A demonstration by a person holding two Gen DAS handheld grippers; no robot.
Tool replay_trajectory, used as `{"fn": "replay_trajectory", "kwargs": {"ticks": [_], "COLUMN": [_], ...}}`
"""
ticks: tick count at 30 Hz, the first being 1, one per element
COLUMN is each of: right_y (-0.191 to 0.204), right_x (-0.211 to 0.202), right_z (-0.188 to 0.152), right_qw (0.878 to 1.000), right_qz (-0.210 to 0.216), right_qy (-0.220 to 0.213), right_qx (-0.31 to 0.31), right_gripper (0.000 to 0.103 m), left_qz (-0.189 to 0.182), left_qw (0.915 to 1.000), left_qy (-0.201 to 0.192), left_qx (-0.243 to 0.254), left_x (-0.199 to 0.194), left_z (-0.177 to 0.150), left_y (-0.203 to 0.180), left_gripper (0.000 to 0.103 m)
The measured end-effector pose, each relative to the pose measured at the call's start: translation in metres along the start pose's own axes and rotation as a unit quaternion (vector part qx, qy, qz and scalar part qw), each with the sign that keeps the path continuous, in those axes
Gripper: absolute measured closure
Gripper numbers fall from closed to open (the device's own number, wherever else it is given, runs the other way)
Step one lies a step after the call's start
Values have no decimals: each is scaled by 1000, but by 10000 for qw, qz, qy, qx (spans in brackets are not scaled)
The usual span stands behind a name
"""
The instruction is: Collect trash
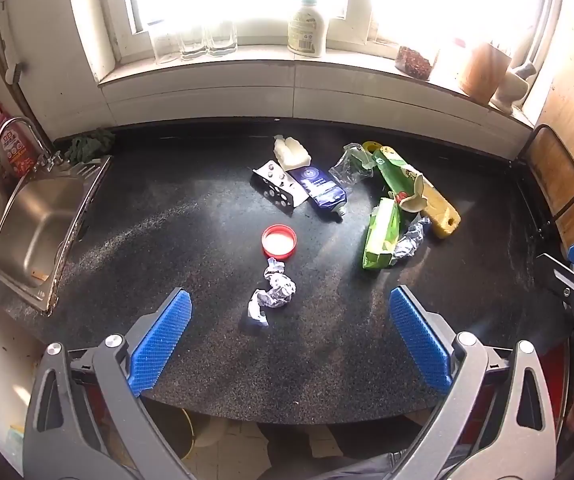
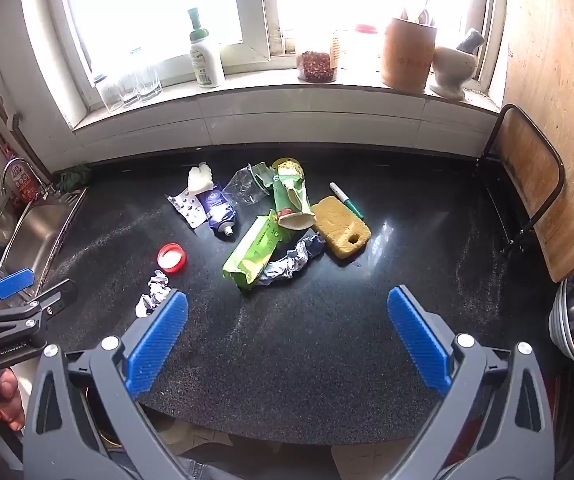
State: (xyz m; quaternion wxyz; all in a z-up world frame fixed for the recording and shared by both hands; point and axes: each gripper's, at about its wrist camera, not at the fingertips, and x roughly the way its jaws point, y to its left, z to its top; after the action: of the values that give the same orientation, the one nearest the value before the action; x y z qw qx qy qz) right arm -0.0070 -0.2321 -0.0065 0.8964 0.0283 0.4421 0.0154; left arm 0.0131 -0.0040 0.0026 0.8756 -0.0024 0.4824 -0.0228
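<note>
Left claw (image 1: 290,334) wide open and empty, hovering over the near tabletop (image 1: 167,240) edge, with the foil ball (image 1: 273,294) lying just ahead between its fingers. Right claw (image 2: 287,334) equally wide, holding nothing. Probably the first step: nothing collected yet. Next: lower the left claw around the foil and close. Beyond: red lid (image 1: 279,241), tube (image 1: 321,190), green carton (image 1: 381,236), sponge (image 1: 441,210). Only in the right view: a green marker (image 2: 347,200) beside the sponge.
</note>
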Motion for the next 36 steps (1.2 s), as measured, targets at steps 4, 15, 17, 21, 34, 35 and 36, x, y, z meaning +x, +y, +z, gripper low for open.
{"fn": "replay_trajectory", "kwargs": {"ticks": [4,15,17,21,34,35,36], "right_y": [-1,-9,-9,-9,-8,-8,-9], "right_x": [0,2,2,3,7,8,8], "right_z": [2,5,4,6,7,8,8], "right_qw": [10000,10000,10000,10000,9999,9999,9999], "right_qz": [24,39,42,61,100,95,98], "right_qy": [-17,10,9,29,59,65,61], "right_qx": [2,54,58,53,79,80,85], "right_gripper": [6,6,6,6,6,6,6], "left_qz": [-23,-12,-3,5,11,7,16], "left_qw": [10000,10000,10000,10000,9999,9999,9999], "left_qy": [3,52,66,93,136,139,135], "left_qx": [7,17,13,-10,-21,-17,-29], "left_x": [1,6,7,8,11,12,11], "left_z": [1,5,5,5,6,6,5], "left_y": [-1,-8,-8,-7,-5,-5,-6], "left_gripper": [6,6,6,6,6,6,6]}}
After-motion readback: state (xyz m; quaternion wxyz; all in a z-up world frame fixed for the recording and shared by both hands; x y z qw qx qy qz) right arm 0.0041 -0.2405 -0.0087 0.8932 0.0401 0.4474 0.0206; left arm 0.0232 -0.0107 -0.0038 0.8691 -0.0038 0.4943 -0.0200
